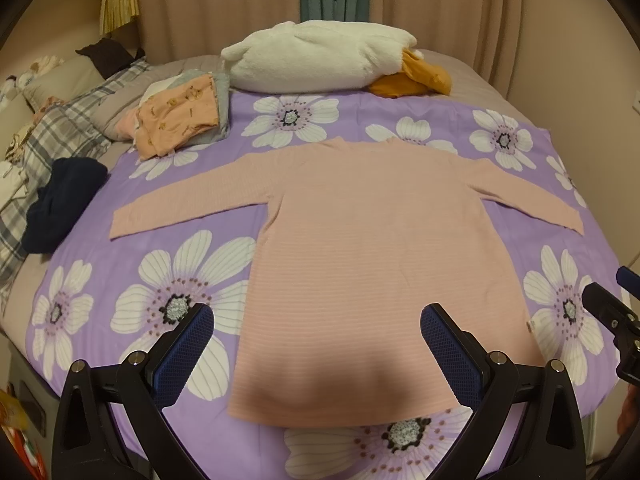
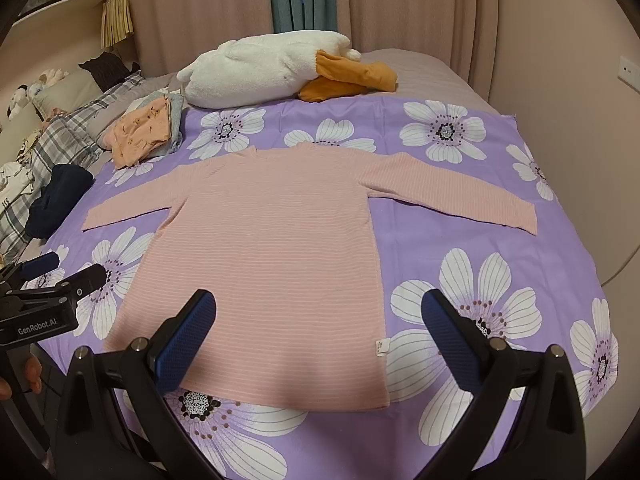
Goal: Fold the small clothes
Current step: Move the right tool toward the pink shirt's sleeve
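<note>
We hold left gripper [image 1: 316, 338] and right gripper [image 2: 318, 328] spread wide, empty, low in frame. Pink shirt [image 1: 360, 248] lies flat mid-frame on purple sheet [image 1: 120, 280], sleeves out. Soft, light; likely pinch hem corners or sleeve cuffs. Folded pile [image 1: 180, 120] upper left.

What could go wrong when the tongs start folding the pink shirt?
1. The pink shirt lies on a loose purple flowered cloth. Both tongs, left and right, are open and empty, and a low pinch might grab that cloth too.
2. The sleeves are spread wide, so a fold might end up crooked or bunched.
3. The pile of small clothes sits near the left sleeve, and a sweeping sleeve could knock it.
</note>
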